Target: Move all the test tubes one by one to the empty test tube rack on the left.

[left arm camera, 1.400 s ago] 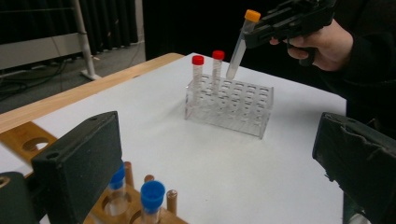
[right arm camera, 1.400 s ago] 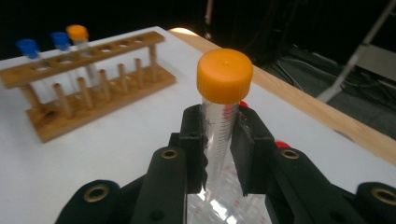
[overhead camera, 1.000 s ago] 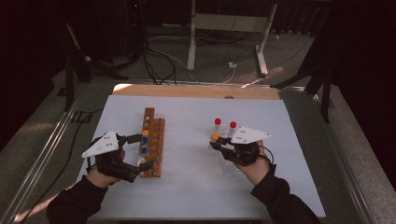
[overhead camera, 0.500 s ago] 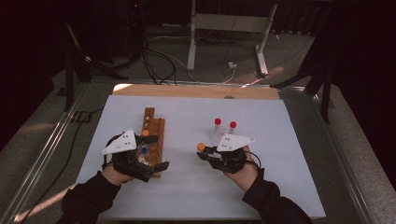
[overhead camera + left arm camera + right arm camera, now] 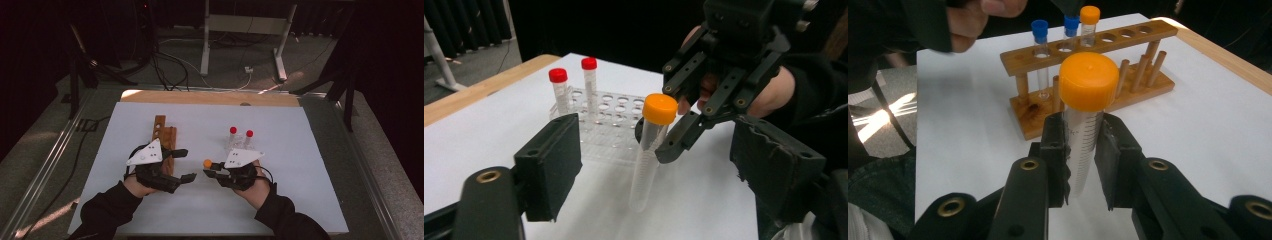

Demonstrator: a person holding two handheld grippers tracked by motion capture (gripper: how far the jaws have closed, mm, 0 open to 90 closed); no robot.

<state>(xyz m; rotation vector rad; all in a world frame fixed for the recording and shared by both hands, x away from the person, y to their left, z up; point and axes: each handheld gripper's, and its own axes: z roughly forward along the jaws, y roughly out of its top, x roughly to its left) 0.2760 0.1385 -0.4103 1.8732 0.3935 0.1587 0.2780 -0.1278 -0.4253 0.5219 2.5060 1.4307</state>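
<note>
**Mid-table handover of an orange-capped tube**

At the lower centre of the high view, my right gripper (image 5: 212,169) is clamped on an orange-capped tube (image 5: 207,163), held upright above the white table (image 5: 300,150). In the right gripper view the tube (image 5: 1086,120) fills the middle of the frame, both jaws pressed against its clear graduated wall just below the cap. My left gripper (image 5: 184,165), just to the left, has its jaws spread wide, one on each side of the tube in the left gripper view, not touching it. Behind, at upper left of that view, two red-capped tubes (image 5: 573,85) stand in a clear rack (image 5: 611,125). The wooden rack (image 5: 1088,75) holds what look like two blue-capped tubes and one orange one. I judge this a transfer toward the wooden rack; next, my left jaws must close squarely before my right lets go.
</note>
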